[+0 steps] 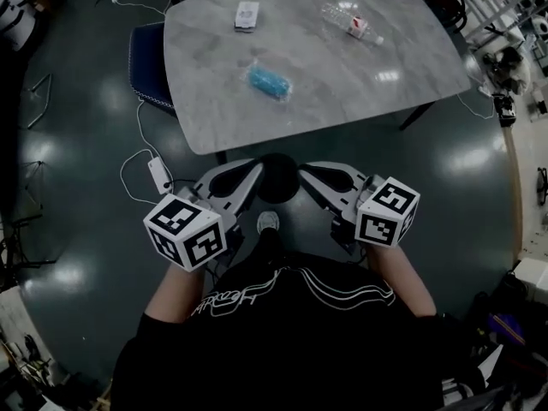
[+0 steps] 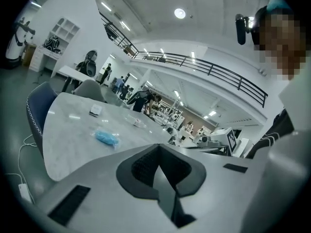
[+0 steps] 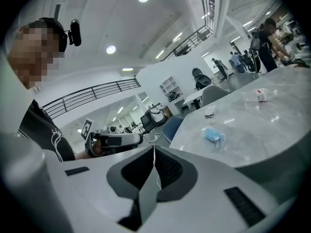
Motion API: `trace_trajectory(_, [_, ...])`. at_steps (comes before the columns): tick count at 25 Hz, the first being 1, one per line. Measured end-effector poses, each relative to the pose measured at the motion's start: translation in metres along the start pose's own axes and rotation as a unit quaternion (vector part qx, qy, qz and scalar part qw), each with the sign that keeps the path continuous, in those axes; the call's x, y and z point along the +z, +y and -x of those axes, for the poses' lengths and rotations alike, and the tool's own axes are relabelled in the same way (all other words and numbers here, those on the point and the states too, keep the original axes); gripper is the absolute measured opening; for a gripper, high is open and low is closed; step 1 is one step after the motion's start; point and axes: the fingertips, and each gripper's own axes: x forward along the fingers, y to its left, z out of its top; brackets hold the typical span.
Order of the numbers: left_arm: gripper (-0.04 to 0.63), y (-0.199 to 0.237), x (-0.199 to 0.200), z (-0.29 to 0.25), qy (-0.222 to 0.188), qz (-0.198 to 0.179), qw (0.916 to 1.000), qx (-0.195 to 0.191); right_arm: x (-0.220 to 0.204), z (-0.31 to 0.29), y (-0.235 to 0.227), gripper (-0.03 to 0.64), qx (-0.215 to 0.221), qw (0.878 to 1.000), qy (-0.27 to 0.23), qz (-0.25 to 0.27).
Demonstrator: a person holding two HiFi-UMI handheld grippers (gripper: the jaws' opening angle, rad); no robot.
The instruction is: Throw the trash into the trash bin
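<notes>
The person's black-sleeved arms reach forward from the bottom of the head view, one gripper in each hand, both short of the table's (image 1: 342, 92) near edge. The left gripper (image 1: 253, 171) has its jaws pressed fully together with nothing between them. Its own view shows the two dark pads meeting in a thin seam. The right gripper (image 1: 310, 171) is the same, jaws closed on nothing. Their tips angle in toward each other. Each one's marker cube, the left (image 1: 184, 231) and the right (image 1: 387, 211), sits back by the person's wrists.

Between the two grippers a light shoe (image 1: 268, 223) shows on the dark glossy floor. Just beyond it, at the table's near edge, is a dark round shape (image 1: 276, 178) too dim to identify. A white power adapter (image 1: 159, 175) with its cable lies on the floor off the table's near left corner.

The trash is all on the grey marble tabletop, apart from both grippers. A blue packet (image 1: 270, 82) lies nearest, around the table's middle. Farther back, a small white packet (image 1: 247, 15) lies toward the far left, and a crushed clear plastic bottle (image 1: 351, 22) with a red-and-white label lies toward the far right. A blue chair (image 1: 147, 62) is tucked against the table's left side.
</notes>
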Motion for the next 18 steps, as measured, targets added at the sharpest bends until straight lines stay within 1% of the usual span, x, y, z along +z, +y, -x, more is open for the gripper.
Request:
trace_trajectory(4, [0.006,0.042,0.006,-0.018,0.015,0.021,0.9997,0.004,0.011,-0.032,-0.036,0.037,-0.008,1.000,0.013,-0.012])
trace_trajectory(9, [0.006,0.084,0.011,-0.032,0.028,0.046,0.9985,0.014,0.020,-0.065,-0.065,0.037,-0.010,0.999,0.046,-0.004])
trace_trajectory(12, [0.006,0.105,0.013,-0.040,0.035,0.056,0.9976,0.020,0.027,-0.081,-0.085,0.037,-0.021,0.998,0.060,0.001])
trace_trajectory(15, [0.006,0.124,0.015,-0.046,0.036,0.068,0.9967,0.026,0.038,-0.093,-0.107,0.038,-0.037,0.997,0.062,0.006])
trace_trajectory(17, [0.006,0.135,0.013,-0.048,0.036,0.079,0.9958,0.030,0.044,-0.102,-0.118,0.040,-0.039,0.998,0.058,0.010])
trace_trajectory(18, [0.006,0.140,0.011,-0.049,0.037,0.086,0.9952,0.031,0.045,-0.106,-0.123,0.051,-0.040,0.997,0.059,0.013])
